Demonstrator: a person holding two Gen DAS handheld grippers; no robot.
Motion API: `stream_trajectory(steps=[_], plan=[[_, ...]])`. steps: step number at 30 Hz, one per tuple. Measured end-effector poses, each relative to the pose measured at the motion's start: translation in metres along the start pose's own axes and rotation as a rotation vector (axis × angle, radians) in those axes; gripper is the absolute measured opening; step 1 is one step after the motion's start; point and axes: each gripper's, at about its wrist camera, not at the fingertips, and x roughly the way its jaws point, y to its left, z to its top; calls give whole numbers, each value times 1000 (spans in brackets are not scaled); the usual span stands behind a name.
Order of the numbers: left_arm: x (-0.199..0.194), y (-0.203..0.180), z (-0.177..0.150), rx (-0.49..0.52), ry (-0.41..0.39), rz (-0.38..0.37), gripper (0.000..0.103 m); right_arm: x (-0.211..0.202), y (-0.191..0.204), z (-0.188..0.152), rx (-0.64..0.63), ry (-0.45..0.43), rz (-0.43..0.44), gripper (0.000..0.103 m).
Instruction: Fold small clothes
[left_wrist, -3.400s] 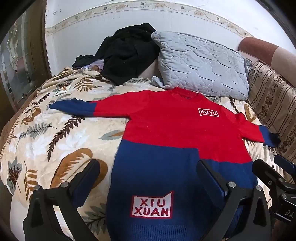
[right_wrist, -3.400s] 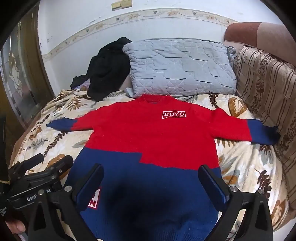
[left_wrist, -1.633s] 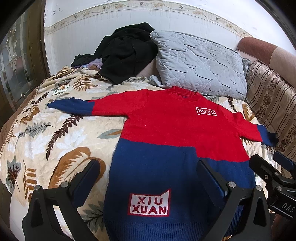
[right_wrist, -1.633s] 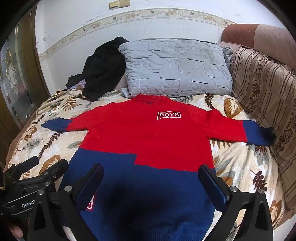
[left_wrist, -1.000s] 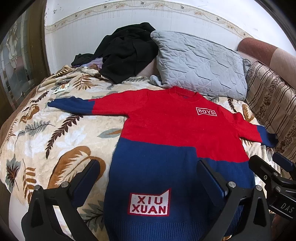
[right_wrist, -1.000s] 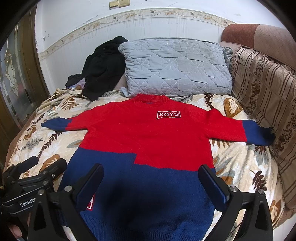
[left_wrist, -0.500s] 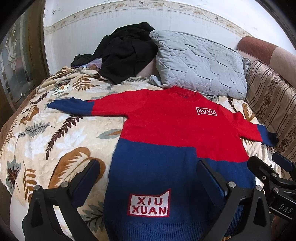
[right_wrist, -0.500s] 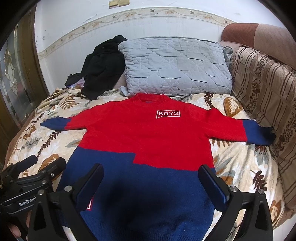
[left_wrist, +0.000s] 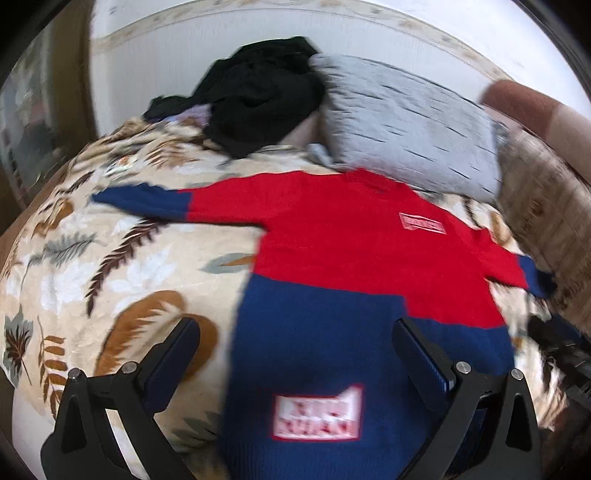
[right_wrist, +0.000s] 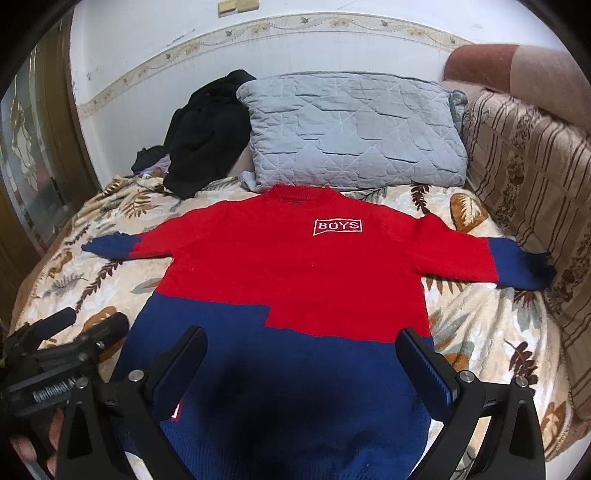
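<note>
While the sweater (right_wrist: 295, 288) lies flat, both grippers (left_wrist: 295, 354) (right_wrist: 301, 362) level above its hem, fingers (right_wrist: 184, 354) spread wide, empty.

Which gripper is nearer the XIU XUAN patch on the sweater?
Left. The left gripper hangs open directly over the patch, between its fingers. The right gripper, also open, hovers further right over the sweater, patch beside its left finger.

Leaf-print blanket (right_wrist: 476, 325) covering the bed, grey quilted pillow (right_wrist: 354, 129) upright against the white wall (right_wrist: 155, 37), heap of black clothing (right_wrist: 210, 136) beside it, striped floral sofa cushion (right_wrist: 524, 166) along one side.
</note>
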Motion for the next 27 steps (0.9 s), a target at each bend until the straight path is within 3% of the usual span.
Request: stream_trajectory(steps=[4, 7, 9, 11, 16, 20, 22, 24, 25, 26, 27], plan=[[33, 64, 10, -115, 24, 99, 103, 12, -95, -3, 276, -5, 85, 103], [61, 111, 19, -176, 49, 201, 103, 24, -195, -12, 592, -26, 127, 102], [73, 136, 24, -213, 47, 249, 103, 29, -255, -17, 764, -70, 109, 82], [84, 157, 27, -262, 50, 271, 103, 38, -310, -19, 912, -101, 70, 76], [106, 185, 22, -340, 70, 296, 103, 65, -387, -7, 1063, -118, -37, 75], [111, 194, 18, -387, 77, 298, 103, 84, -411, 3, 1117, -115, -111, 73], [110, 193, 17, -392, 64, 298, 103, 93, -419, 9, 1123, -109, -128, 63], [111, 191, 15, -391, 67, 306, 103, 103, -428, 14, 1106, -81, -180, 37], [112, 193, 16, -393, 67, 307, 103, 106, -430, 13, 1111, -69, -214, 31], [112, 193, 16, -396, 67, 306, 103, 107, -433, 15, 1110, -59, -252, 13], [111, 193, 15, -401, 64, 302, 103, 107, -430, 14, 1094, -51, -280, 9]])
